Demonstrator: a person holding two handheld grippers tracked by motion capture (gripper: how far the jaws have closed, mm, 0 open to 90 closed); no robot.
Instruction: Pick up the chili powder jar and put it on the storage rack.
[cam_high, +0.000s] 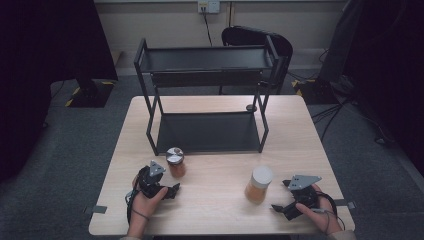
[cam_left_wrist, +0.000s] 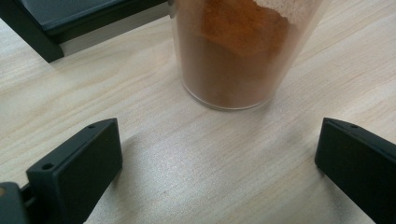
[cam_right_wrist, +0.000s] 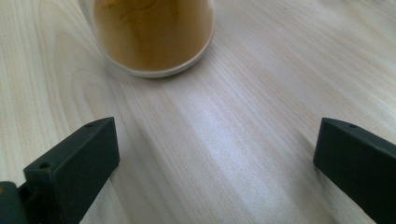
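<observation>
Pale wood grain runs across the table (cam_high: 220, 200) where we work, and we place everything against the black shelf rack (cam_high: 207, 95) standing at its far half. Nearest to us, well short of the rack, our left gripper (cam_high: 172, 190) rests low on the wood on the left side, and our right gripper (cam_high: 280, 207) lies on the right side close to the near edge. Both sets of jaws stand wide apart with nothing between them; in the left gripper view and the right gripper view we see bare wood between the black jaws.

A little farther on, the jar with the metal lid (cam_high: 175, 162) stands upright just in front of the rack's near left foot, straight ahead of our left gripper and not touching it. In the left gripper view its clear wall shows brown powder (cam_left_wrist: 233, 56), with a corner of the rack's bottom shelf (cam_left_wrist: 70, 18) just behind it.

The jar with the white lid (cam_high: 259, 184) stands upright farther from the rack, off its near right corner, just beside our right gripper and apart from it. Its powder looks more yellow-brown (cam_right_wrist: 152, 32).

Behind the rack a dark chair (cam_high: 257, 40) sits on the grey floor (cam_high: 75, 150).
</observation>
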